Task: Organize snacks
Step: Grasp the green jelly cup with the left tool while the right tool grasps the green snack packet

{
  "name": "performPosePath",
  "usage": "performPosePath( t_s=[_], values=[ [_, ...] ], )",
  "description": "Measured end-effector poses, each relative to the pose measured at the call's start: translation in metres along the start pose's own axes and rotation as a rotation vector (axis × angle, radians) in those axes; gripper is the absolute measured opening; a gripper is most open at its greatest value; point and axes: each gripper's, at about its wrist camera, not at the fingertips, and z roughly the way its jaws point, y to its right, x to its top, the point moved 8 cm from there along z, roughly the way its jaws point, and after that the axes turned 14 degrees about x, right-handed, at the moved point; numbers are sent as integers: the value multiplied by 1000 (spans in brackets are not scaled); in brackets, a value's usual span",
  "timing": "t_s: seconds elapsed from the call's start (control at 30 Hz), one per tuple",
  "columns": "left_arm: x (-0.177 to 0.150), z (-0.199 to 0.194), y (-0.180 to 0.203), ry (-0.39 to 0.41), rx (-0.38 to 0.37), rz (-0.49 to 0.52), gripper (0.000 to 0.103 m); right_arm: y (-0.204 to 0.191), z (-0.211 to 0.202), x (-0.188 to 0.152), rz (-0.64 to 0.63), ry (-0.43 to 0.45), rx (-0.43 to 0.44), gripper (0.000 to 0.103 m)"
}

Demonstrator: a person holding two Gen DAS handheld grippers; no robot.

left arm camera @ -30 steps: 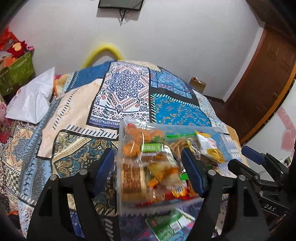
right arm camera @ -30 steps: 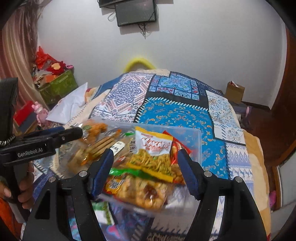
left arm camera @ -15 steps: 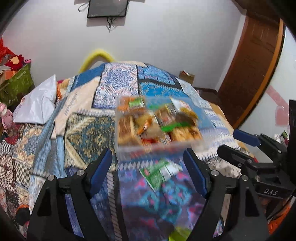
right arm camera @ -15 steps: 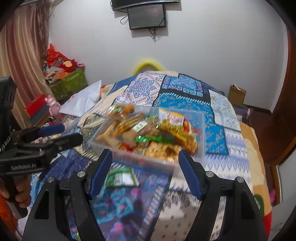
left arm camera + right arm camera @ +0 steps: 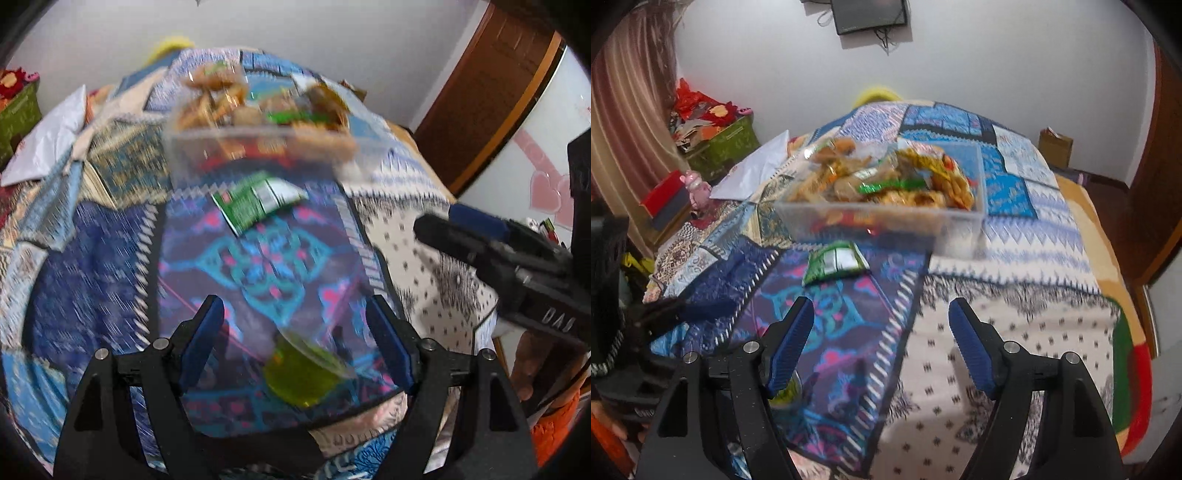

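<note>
clear plastic tub (image 5: 886, 221), cloth quilt (image 5: 1015, 332)

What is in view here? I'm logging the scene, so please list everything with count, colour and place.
Box: one, clear plastic, on the bed, piled with snack packs.
Snack packs: many, mostly orange, yellow and green, in the box.
Green pack: one, green and white, loose on the quilt just in front of the box.
Cup: one, yellow-green, blurred, near edge of the bed between the left tool's fingers.
Quilt: one, blue and white patchwork, covering the bed.
White bag: one, left of the box.
Green crate: one, by the left wall.
Screen: one, dark, on the wall.
Carton: one, brown, on the floor far right.
Left tool: black with blue pads, open, empty.
Right tool: same, open, empty.
</note>
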Motion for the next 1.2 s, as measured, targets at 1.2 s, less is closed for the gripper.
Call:
performPosePath(
  t_s=[1.2],
  values=[
    [31, 20, -73, 85, 75, -131, 58, 2, 54, 6, 32, -84, 54, 73]
  ],
)
